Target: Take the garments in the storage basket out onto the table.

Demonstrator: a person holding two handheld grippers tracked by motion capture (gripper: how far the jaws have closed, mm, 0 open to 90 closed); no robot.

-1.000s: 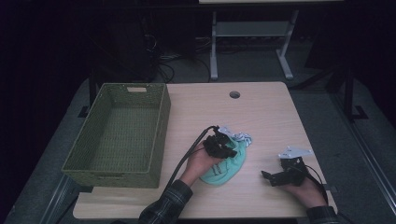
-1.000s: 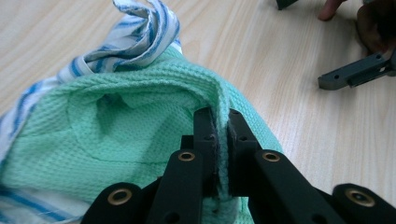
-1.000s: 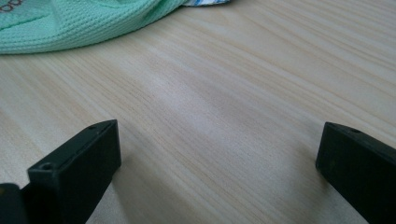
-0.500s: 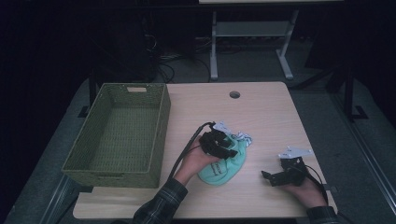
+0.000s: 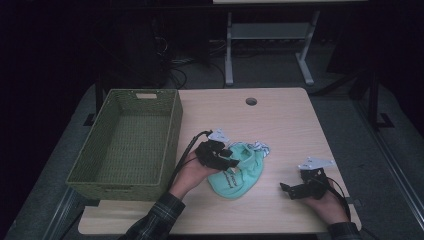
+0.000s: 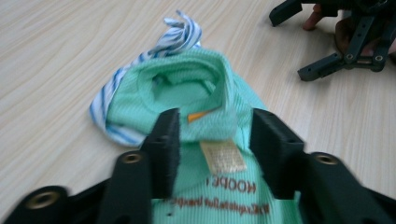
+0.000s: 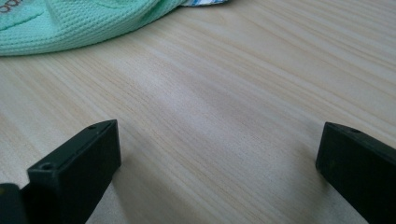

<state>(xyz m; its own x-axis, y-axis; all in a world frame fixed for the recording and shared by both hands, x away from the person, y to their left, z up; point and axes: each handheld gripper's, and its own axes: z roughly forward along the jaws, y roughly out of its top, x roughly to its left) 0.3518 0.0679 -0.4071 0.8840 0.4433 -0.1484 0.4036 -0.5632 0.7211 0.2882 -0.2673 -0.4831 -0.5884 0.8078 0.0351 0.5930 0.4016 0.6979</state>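
A mint-green knitted garment point(image 5: 241, 174) with dark lettering lies crumpled at the table's front middle, a blue-striped cloth point(image 5: 259, 146) tucked at its far edge. My left gripper point(image 5: 233, 161) hovers over the garment's left side, open. Its jaws have just been closing a little after parting. In the left gripper view they point(image 6: 215, 122) straddle the garment's collar and label point(image 6: 223, 156) without pressing on them. My right gripper point(image 5: 292, 183) rests open on bare wood to the right, and in its own view point(image 7: 219, 135) nothing lies between the jaws.
A green woven basket point(image 5: 173, 131) with nothing in it stands at the table's left side, close to my left hand. The wooden table point(image 5: 285, 120) has a cable hole point(image 5: 251, 101) near its far edge. Dark floor and a metal stand lie beyond.
My left gripper went from shut on the garment to open and drew left and slightly up. The garment stayed on the table. The right gripper kept still.
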